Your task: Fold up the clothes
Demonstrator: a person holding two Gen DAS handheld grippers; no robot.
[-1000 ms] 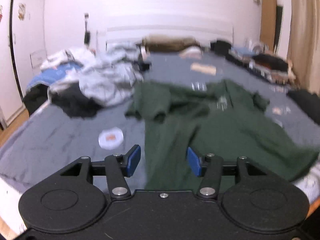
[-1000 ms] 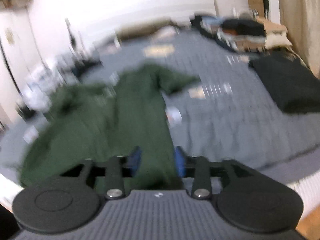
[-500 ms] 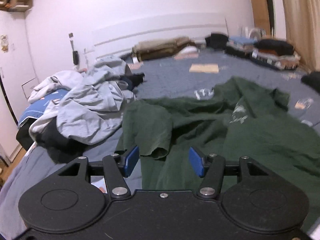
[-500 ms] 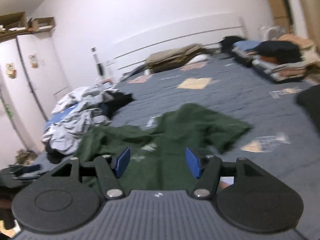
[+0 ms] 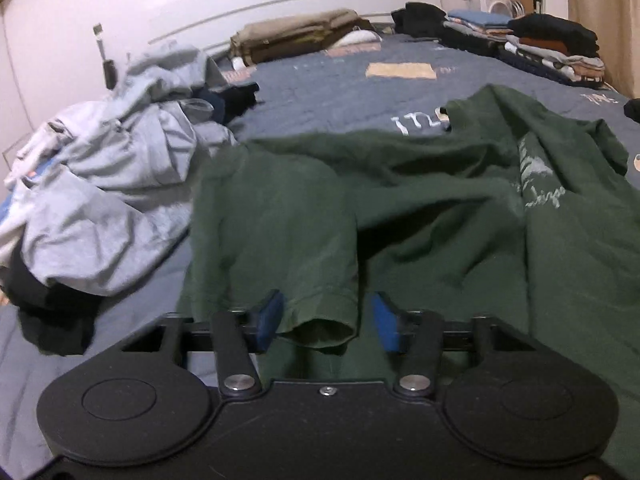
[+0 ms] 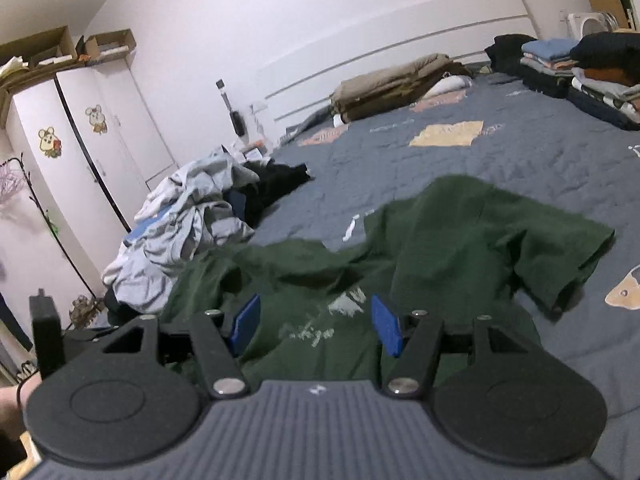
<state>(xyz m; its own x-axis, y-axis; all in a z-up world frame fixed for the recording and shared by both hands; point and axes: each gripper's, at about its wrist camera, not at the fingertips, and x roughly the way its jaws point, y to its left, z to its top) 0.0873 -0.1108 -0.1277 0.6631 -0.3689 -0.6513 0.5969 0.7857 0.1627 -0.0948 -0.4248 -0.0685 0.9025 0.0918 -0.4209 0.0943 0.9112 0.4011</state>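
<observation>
Scene, L to R.

Wardrobe (image 6: 76,148), far L: white doors w/ animal stickers, boxes on top.

Laundry pile (image 5: 116,184): grey and white garments, unfolded, on L side of bed (image 5: 332,88); dark items under and behind it.

Green shirt (image 5: 440,208): task item. Lies crumpled across bed centre, just R of pile, touching its edge. Pale print on chest faces up. One sleeve (image 5: 280,240) drapes toward L gripper; other sleeve (image 6: 560,256) spread flat at R.

L gripper (image 5: 326,320): blue pads apart in frame, sleeve cuff between them, pads not pressing on cloth. Jaws closing.

R gripper (image 6: 316,326): jaws apart, holding nothing, above shirt print area.

Folded stacks (image 5: 536,48): far R edge of bed, well apart from shirt. Tan bedding (image 5: 296,38) at headboard, centre back.
</observation>
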